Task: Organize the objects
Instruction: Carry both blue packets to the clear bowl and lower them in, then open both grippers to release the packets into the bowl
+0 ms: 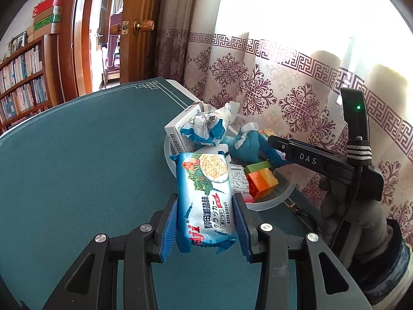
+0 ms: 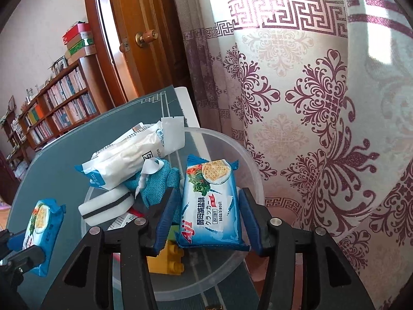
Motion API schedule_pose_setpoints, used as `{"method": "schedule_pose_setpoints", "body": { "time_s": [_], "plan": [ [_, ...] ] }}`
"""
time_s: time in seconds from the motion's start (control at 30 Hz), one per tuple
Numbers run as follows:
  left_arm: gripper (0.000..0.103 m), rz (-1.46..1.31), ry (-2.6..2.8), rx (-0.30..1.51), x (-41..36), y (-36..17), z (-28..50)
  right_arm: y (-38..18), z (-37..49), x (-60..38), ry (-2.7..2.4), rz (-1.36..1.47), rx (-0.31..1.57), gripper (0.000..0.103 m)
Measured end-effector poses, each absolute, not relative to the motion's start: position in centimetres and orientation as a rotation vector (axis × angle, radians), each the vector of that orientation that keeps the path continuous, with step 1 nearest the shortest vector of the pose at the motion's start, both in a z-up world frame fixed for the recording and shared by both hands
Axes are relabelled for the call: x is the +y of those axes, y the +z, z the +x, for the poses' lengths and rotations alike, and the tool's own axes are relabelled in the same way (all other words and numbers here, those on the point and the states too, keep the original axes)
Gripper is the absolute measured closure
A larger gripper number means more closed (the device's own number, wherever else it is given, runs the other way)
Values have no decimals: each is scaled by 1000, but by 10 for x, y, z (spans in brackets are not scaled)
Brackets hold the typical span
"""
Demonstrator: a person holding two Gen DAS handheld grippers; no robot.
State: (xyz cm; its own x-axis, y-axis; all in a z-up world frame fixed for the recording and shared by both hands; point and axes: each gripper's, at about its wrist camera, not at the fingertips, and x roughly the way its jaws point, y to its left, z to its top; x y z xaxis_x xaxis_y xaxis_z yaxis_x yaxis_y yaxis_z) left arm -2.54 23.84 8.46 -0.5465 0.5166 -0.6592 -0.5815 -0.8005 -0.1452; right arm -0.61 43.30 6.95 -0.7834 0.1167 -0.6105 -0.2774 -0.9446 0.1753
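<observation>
The left hand-held gripper (image 1: 206,222) fills the foreground of the left wrist view, its blue pads (image 1: 169,228) pressed against both sides of a soda biscuit packet (image 1: 205,199). The packet is held clear above the green surface (image 1: 77,168), just beside the rim of a translucent bowl (image 1: 273,200).

The right wrist view shows the right hand-held gripper (image 2: 206,222) over that bowl (image 2: 247,160). A second soda biscuit packet (image 2: 211,204) sits between its pads (image 2: 251,222). A visible gap separates the right pad from the packet; contact at the left pad cannot be confirmed. The jaws stand at a narrow opening and are not clamped.

View differences:
- Only the left wrist view shows the orange block (image 1: 262,180), the green block (image 1: 259,166), a small white carton (image 1: 180,129) and the person's sleeve (image 1: 387,266).
- Only the right wrist view shows a white sponge with a dark band (image 2: 107,206), a white wipes pack (image 2: 121,157), a yellow block (image 2: 165,258) and the second packet.
- Both views show the blue cloth (image 2: 160,180) in the bowl, the patterned curtain (image 2: 322,129), the wooden door (image 1: 139,25) and the bookshelf (image 2: 59,108).
</observation>
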Motion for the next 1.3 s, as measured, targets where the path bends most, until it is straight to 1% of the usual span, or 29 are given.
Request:
{"method": "schedule_pose_setpoints", "body": {
  "time_s": [0.37,0.53,0.9,0.97,1.0,1.03,1.1,1.2,1.23,1.3],
  "plan": [
    [60,-877,2230,172,295,83,-32,79,29,432,2767,-844,363,50],
    [60,-883,2216,212,319,73,-41,77,32,439,2758,-847,409,50],
    [59,-887,2239,214,327,56,-53,76,34,440,2766,-850,428,50],
    [55,-879,2242,213,324,57,-52,77,35,438,2766,-845,423,50],
    [47,-872,2248,212,323,58,-52,77,36,437,2765,-842,418,50],
    [37,-864,2252,206,321,60,-51,77,35,437,2765,-844,417,50],
    [30,-843,2260,187,314,64,-47,78,35,435,2766,-844,414,50],
    [22,-815,2277,174,307,70,-42,79,37,433,2764,-846,408,50],
    [19,-808,2283,172,304,72,-41,80,37,432,2762,-846,406,49],
    [16,-798,2300,174,298,75,-37,80,41,432,2757,-846,403,46]
  ]
}}
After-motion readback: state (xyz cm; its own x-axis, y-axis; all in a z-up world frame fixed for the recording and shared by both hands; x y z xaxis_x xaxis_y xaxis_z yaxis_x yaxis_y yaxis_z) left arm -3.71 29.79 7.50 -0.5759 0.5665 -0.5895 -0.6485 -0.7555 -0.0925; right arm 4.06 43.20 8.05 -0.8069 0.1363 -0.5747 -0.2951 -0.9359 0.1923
